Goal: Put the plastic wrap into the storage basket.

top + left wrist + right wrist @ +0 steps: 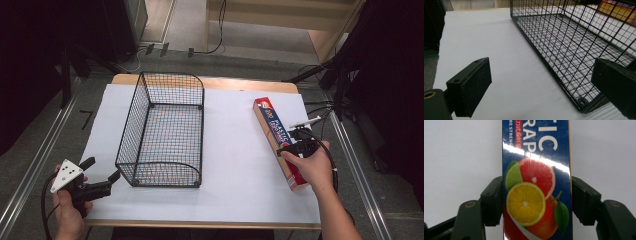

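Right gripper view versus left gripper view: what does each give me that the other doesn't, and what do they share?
Right gripper view: the long blue plastic wrap box close up, with its citrus fruit print, and the right gripper with a pad against each long side of it.

Left gripper view: the black wire mesh basket, empty, with the left gripper open, one pad by the basket's near corner.

Shared: the white table cover; the box also shows as a coloured strip through the mesh.

Basket (pixel 162 131) sits mid-left on your worktop (pixel 235 150), wrap box (pixel 278 140) well apart at right. Your left tongs (pixel 104 175) sit just beside basket's near-left corner; right tongs (pixel 295 146) straddle the box's near half.
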The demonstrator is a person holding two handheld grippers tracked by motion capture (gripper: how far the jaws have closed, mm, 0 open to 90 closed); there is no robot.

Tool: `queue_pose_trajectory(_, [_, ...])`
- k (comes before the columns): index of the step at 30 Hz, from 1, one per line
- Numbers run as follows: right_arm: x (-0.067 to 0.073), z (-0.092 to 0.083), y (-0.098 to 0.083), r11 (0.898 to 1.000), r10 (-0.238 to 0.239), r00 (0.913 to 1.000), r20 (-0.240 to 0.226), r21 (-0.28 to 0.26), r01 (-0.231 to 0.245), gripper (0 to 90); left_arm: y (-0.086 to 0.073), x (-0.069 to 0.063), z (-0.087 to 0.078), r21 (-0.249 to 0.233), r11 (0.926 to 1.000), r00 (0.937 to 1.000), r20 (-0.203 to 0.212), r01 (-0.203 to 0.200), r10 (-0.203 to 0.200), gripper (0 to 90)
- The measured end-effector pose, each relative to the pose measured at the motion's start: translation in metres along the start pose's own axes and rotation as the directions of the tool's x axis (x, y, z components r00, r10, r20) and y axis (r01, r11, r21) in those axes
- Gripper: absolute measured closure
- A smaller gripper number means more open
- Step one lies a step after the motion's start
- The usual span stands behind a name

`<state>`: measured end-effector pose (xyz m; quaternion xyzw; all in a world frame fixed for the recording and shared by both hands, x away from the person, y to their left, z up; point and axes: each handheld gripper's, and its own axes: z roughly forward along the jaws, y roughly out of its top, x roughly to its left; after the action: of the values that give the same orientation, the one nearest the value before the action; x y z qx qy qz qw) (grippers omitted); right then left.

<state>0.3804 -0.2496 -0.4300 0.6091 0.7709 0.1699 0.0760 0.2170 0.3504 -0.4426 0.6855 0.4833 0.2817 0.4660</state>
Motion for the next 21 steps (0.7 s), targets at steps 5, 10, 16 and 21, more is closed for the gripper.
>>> queue_pose_trajectory(5, [0.000, 0.003, 0.006, 1.000, -0.022, 0.9998, 0.004, 0.011, 0.022, 33.9, 0.000, 0.000, 0.000, 0.000, 1.0000, 1.0000, 0.000, 0.001, -0.001, 3.5])
queue_pose_trajectory(10, [0.001, 0.006, 0.014, 1.000, -0.009, 0.9993, 0.035, 0.017, 0.008, 27.1, 0.000, -0.001, 0.001, 0.002, 1.0000, 1.0000, 0.000, 0.000, 0.000, 3.5])
queue_pose_trajectory(16, [0.003, 0.013, 0.027, 1.000, 0.006, 0.9996, 0.029, 0.023, -0.006, 19.4, 0.000, 0.000, 0.001, 0.001, 1.0000, 1.0000, -0.002, -0.001, 0.001, 3.4])
queue_pose_trajectory(21, [0.005, 0.016, 0.036, 1.000, 0.021, 0.9992, 0.034, 0.007, -0.021, 34.0, 0.000, 0.001, 0.001, 0.002, 1.0000, 1.0000, -0.001, -0.001, 0.001, 3.4])
